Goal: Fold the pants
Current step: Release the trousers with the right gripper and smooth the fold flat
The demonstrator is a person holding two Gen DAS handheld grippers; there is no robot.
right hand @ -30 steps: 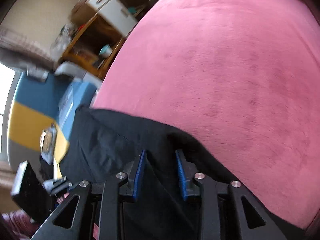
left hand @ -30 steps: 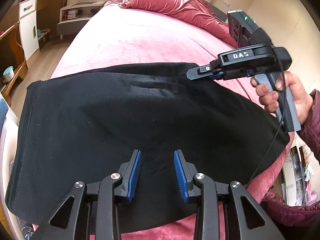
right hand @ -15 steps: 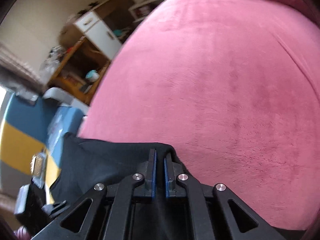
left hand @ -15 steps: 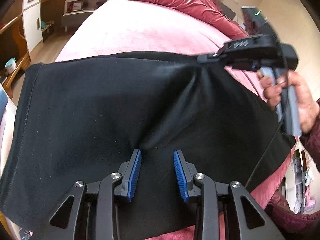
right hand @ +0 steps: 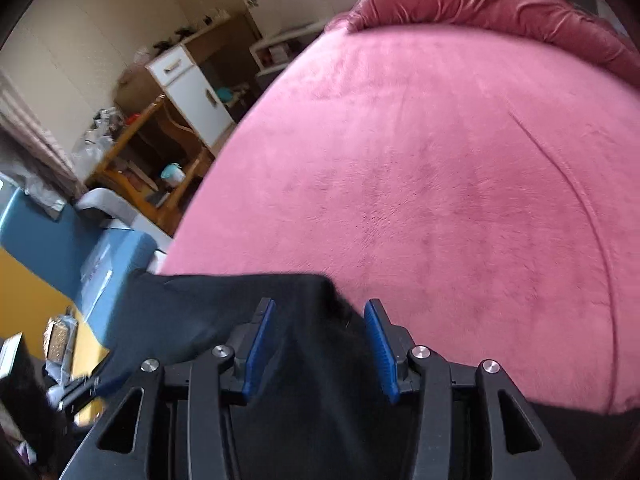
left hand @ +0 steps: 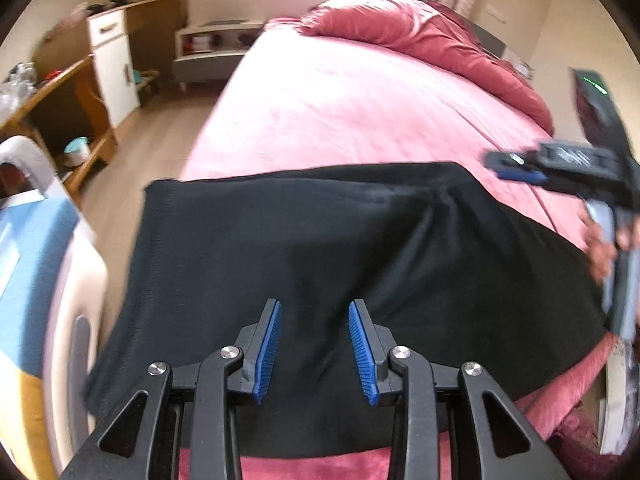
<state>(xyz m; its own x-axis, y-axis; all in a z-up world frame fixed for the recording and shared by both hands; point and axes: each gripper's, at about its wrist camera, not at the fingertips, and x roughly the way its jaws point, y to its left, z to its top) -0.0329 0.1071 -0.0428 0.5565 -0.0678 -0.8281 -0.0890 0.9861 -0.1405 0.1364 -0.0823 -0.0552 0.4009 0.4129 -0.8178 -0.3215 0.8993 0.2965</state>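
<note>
Black fabric pants point(left hand: 320, 248) lie folded across the near end of a pink velvety bedspread point(left hand: 360, 112), their far edge running straight from side to side and a few creases gathering toward the far right corner. The left gripper point(left hand: 314, 350) hovers over the near part of the cloth with its blue-padded jaws spread and nothing pinched between them. The right gripper point(right hand: 318, 344), held by a hand point(left hand: 600, 248) beside the far right corner, has just been opening; its jaws stand apart with the pants' corner loose between them. A crumpled red quilt point(left hand: 420, 36) sits at the bed's far end.
</note>
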